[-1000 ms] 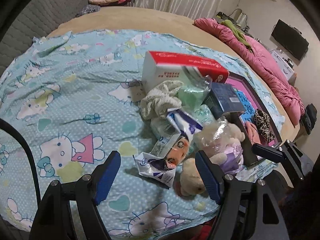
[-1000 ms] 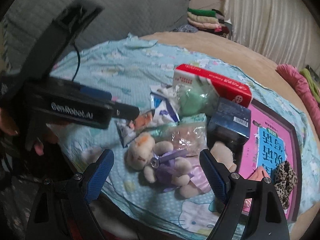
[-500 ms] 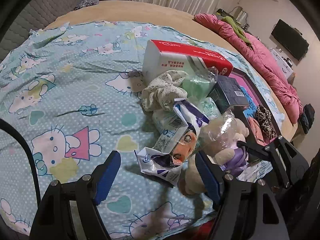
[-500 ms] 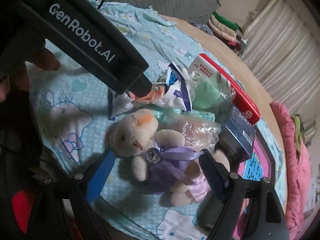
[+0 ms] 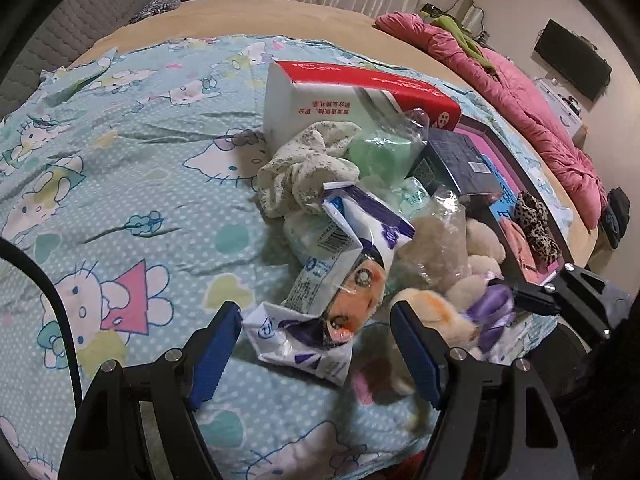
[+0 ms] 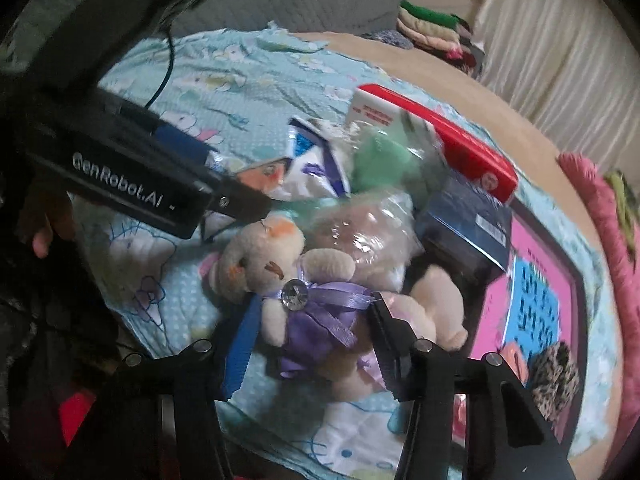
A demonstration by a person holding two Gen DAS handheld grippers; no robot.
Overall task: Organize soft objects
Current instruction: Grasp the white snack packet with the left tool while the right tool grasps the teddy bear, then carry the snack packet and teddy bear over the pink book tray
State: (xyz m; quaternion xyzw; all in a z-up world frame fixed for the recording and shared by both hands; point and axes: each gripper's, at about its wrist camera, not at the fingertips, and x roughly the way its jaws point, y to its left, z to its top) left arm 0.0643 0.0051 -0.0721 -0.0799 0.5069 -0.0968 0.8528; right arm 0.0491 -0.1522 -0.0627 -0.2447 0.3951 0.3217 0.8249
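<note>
A cream teddy bear (image 6: 280,256) in a purple dress lies at the near edge of the pile on the bed. My right gripper (image 6: 314,312) has its jaws closing on the bear's purple body, with both pads against it. From the left wrist view the bear (image 5: 440,316) is blurred, and the right gripper's fingers (image 5: 536,302) reach it from the right. My left gripper (image 5: 316,320) stands open just above a crumpled white and purple packet (image 5: 304,344), with an orange-faced soft toy (image 5: 356,300) in plastic next to it. A cream speckled cloth (image 5: 308,168) lies further back.
A red and white tissue box (image 5: 344,100), a green item in a clear bag (image 5: 380,152), a dark blue box (image 5: 460,160) and a pink framed board (image 6: 532,292) with a leopard scrunchie (image 5: 536,224) crowd the pile. The cartoon-cat sheet (image 5: 120,160) stretches left. A pink duvet (image 5: 520,92) lies at the far right.
The right gripper's jaws have narrowed from wide apart onto the bear's body, and the bear has shifted. The left gripper stayed open over the packet.
</note>
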